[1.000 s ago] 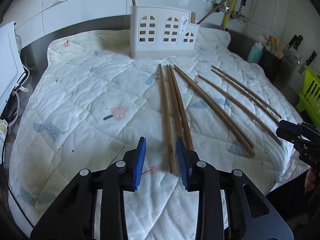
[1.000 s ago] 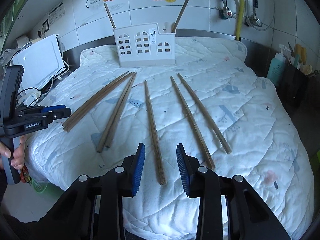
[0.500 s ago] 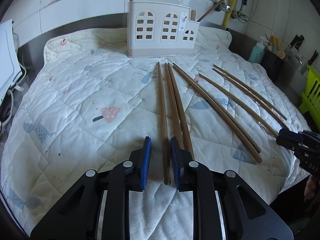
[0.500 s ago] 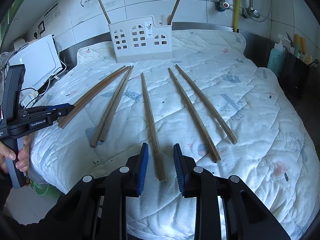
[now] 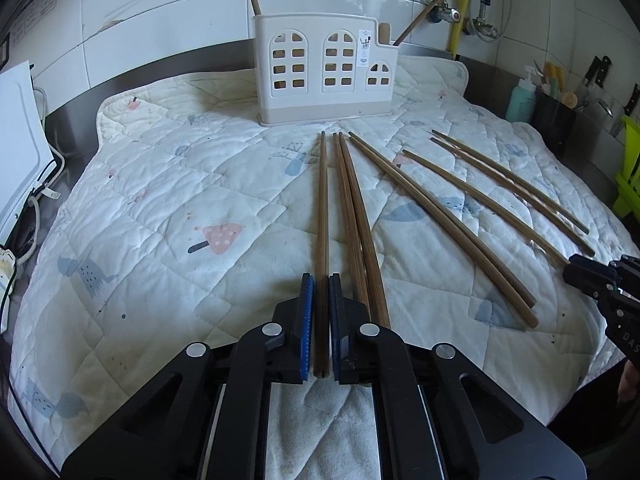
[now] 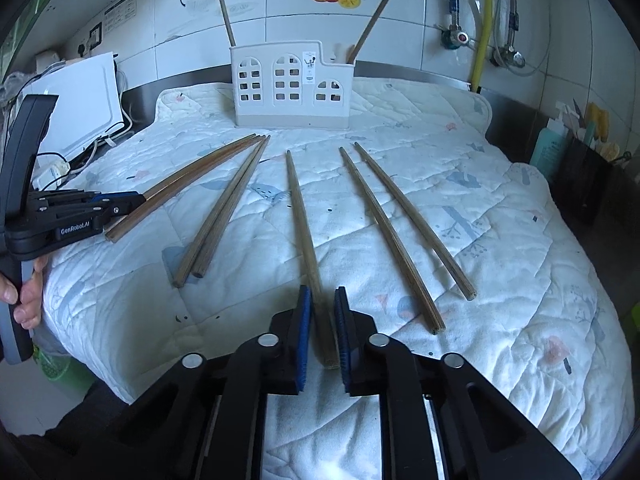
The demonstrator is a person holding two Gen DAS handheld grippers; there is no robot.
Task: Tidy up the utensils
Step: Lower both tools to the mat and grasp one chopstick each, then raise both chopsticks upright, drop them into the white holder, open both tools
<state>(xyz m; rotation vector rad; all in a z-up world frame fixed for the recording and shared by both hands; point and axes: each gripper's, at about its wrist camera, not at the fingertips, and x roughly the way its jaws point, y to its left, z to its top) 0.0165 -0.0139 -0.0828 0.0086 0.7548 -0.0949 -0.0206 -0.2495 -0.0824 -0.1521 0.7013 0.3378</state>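
Note:
Several long wooden chopsticks lie fanned out on a quilted cloth in front of a white utensil holder, in which two chopsticks stand upright. My left gripper is closing its jaws, and the blue pads press on the near end of the leftmost chopstick. Two more chopsticks lie just to its right. In the right wrist view, my right gripper is also closing, its pads against the near end of the middle chopstick. Both chopsticks still rest on the cloth.
A white appliance with cables stands at the left of the counter. At the right are a teal bottle, a dark tub of kitchen tools and a green rack. A hand holds the left gripper's handle.
Both grippers' jaws have narrowed from well apart to closed, each onto the chopstick that lay between its pads. Both hands edged slightly forward over the cloth.

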